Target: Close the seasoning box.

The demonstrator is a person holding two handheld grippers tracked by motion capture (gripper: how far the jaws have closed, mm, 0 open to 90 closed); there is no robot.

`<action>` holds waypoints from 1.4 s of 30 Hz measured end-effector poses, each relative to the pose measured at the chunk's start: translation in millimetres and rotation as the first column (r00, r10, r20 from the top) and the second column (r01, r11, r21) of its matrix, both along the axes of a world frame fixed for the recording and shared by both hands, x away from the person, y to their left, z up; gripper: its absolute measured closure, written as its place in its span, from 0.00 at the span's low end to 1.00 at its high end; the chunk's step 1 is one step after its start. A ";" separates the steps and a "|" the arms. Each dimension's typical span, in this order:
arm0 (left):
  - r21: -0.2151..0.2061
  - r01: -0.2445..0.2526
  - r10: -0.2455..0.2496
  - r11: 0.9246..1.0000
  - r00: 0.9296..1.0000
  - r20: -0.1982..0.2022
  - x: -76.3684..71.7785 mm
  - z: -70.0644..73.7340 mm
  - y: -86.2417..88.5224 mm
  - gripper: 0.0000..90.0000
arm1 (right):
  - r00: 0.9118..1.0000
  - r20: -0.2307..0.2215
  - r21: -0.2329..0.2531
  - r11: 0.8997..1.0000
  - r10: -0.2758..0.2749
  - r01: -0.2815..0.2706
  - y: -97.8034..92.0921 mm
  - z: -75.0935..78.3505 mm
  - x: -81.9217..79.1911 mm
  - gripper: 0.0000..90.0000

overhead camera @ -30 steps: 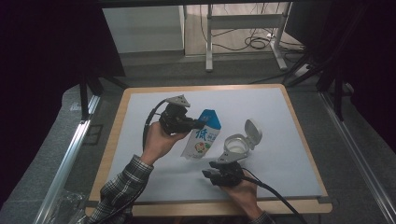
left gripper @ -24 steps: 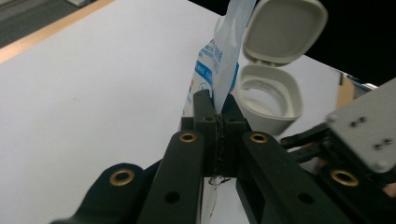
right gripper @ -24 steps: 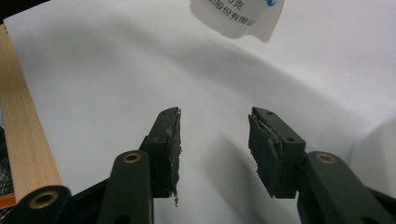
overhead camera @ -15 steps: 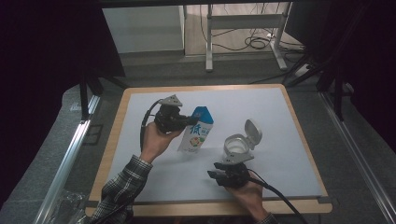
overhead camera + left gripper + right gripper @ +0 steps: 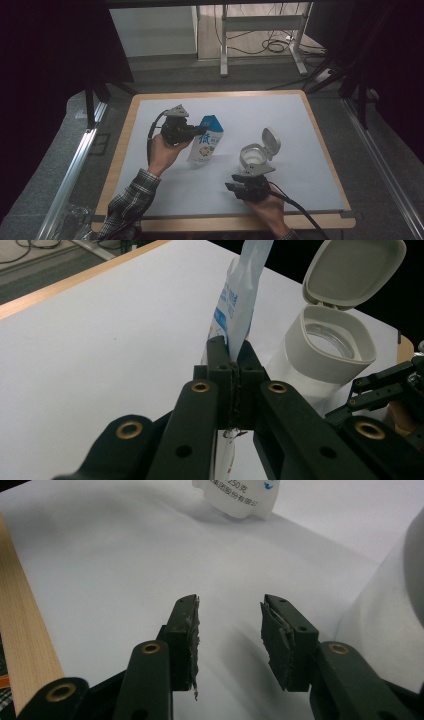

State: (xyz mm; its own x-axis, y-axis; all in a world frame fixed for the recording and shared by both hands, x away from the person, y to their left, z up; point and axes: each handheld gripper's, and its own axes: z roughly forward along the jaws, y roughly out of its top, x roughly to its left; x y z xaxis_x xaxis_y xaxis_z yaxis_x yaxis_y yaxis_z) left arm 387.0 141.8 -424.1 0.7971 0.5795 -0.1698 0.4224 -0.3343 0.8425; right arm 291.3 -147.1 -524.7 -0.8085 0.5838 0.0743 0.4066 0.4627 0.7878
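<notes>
High view. Table (image 5: pixel 150 107): white sheet inside a wooden rim, with open surface toward the far edge and both far corners. Pouch (image 5: pixel 206 142): blue and white, near the middle of the sheet, long axis steeply tilted, blue top leaning up and to the right. Left hand-held gripper (image 5: pixel 199 131): at the pouch's upper left edge. Jar (image 5: pixel 254 156): white, lid hinged open, just right of the pouch and apart from it. Right hand-held gripper (image 5: pixel 236 183): near the front rim, just in front of the jar.

Left gripper view. Left hand-held gripper (image 5: pixel 232 356): jaws closed tight on the pouch's (image 5: pixel 235 315) thin edge; the pouch runs up and away from the jaws. The jar (image 5: pixel 320 355) stands close on the right, mouth open.

Right gripper view. Right hand-held gripper (image 5: pixel 229 615): jaws parted, nothing between them, bare sheet under them. Pouch bottom (image 5: pixel 240 495) farther off; wooden rim at left.
</notes>
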 end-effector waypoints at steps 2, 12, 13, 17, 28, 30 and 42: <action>0.004 -0.007 0.007 1.000 1.000 -0.001 -3.2 -0.8 5.1 0.98 | 1.000 0.000 -0.001 1.000 -0.002 0.002 -1.7 0.2 -0.4 0.65; -0.007 -0.030 0.030 1.000 1.000 -0.002 -14.4 -7.0 24.0 0.97 | 1.000 0.010 -0.005 1.000 -0.004 0.004 -7.2 0.8 -1.5 0.67; -0.008 -0.033 0.033 0.999 0.999 0.001 -15.8 -7.4 25.0 0.97 | 1.000 0.010 -0.005 1.000 -0.004 0.004 -7.2 0.8 -1.5 0.67; 0.005 -0.039 0.039 0.999 0.999 0.013 -24.5 -9.4 30.6 0.96 | 1.000 0.009 -0.009 1.000 -0.007 0.007 -8.7 0.9 -2.4 0.68; -0.019 -0.065 0.065 0.998 0.998 0.016 -35.4 -18.8 42.1 0.92 | 1.000 0.016 -0.007 1.000 -0.025 0.026 -18.1 2.5 -4.5 0.73; -0.023 -0.065 0.065 0.998 0.998 0.014 -35.7 -19.8 42.9 0.91 | 0.999 0.018 -0.009 1.000 -0.027 0.027 -19.0 2.8 -5.1 0.74; 0.002 -0.082 0.081 0.997 0.996 0.043 -41.6 -28.5 39.0 0.72 | 0.999 0.019 -0.019 0.999 -0.043 0.044 -29.9 5.1 -8.3 0.82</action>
State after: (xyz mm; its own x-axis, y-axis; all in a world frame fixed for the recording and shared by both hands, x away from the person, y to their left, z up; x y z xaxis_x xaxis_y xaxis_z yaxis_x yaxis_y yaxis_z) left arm 345.4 180.8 -452.6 0.7536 0.6434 -0.1345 0.4123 -0.3034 0.8591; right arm 283.1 -177.0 -519.6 -0.7835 0.6196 0.0476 0.4120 0.4605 0.7862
